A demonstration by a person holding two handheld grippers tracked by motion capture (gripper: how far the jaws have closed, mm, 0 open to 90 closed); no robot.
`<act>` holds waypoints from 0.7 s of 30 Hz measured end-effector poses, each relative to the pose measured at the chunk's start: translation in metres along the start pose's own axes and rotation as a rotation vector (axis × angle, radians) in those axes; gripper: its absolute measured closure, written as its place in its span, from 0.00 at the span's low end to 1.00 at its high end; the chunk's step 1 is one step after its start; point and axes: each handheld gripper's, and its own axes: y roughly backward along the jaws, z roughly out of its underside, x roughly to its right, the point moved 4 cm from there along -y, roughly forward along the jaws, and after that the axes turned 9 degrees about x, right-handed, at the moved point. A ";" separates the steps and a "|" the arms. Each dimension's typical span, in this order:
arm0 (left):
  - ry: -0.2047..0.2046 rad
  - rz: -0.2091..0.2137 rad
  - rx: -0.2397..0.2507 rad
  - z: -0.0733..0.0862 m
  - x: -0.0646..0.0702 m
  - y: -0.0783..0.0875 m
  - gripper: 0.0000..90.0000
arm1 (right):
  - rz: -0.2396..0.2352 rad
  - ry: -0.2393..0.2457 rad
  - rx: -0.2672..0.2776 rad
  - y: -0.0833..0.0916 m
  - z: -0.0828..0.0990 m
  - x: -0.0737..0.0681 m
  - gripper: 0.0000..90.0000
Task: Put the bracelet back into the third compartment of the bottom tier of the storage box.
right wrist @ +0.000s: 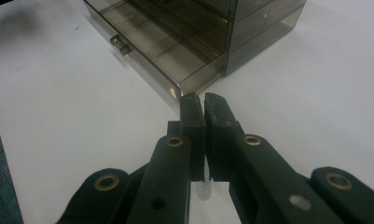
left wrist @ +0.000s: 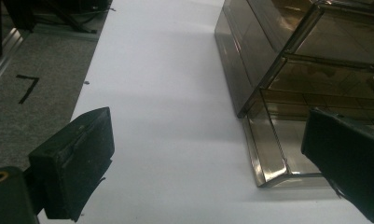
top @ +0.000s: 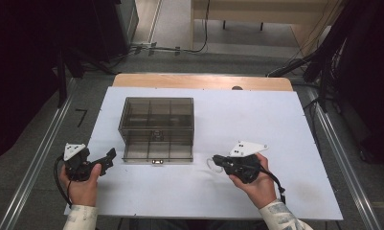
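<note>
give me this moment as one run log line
left gripper: open, beside drawer box | right gripper: shut on clear ring | bottom drawer: pulled out

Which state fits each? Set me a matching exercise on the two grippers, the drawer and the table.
Things:
1. left gripper
2. right gripper
3. bottom drawer
4. table

States:
A. jaws shut
B. white
C. pulled out
D. jaws wide open

Pairs: 1-D, 2-A, 3-C, 4-B
</note>
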 end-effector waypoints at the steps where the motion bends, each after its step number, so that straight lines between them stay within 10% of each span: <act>1: -0.001 0.000 0.000 0.000 0.000 0.000 0.03 | 0.000 -0.004 0.001 -0.001 -0.001 -0.001 0.95; 21: -0.001 0.001 0.000 0.000 0.000 0.000 0.03 | -0.012 0.009 0.013 -0.017 -0.016 -0.004 0.95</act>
